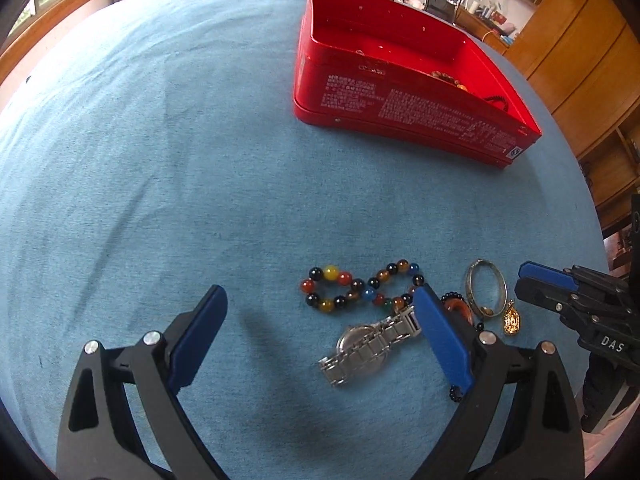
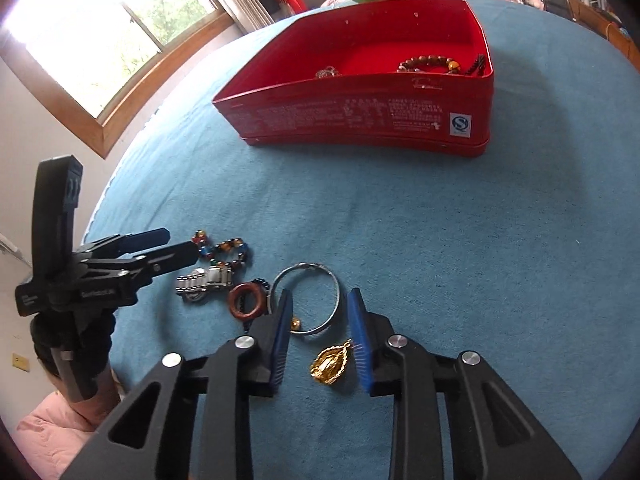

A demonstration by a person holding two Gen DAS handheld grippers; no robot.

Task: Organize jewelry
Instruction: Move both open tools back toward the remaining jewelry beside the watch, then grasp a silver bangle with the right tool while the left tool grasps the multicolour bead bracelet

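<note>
Gold pendant [image 2: 331, 365] between half-closed right claw [image 2: 320, 344] pads, ungripped; left claw [image 1: 320, 312] wide, empty.

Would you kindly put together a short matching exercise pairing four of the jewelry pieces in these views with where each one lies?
Things:
1. gold pendant
2. brown bead bracelet
3. steel watch
4. silver bangle

Places:
A. inside the red tin
B. between the jaws of the right gripper, untouched
C. on the blue cloth, just beyond the right gripper's fingertips
D. between the open jaws of the left gripper

Pairs: 1-B, 2-A, 3-D, 4-C
</note>
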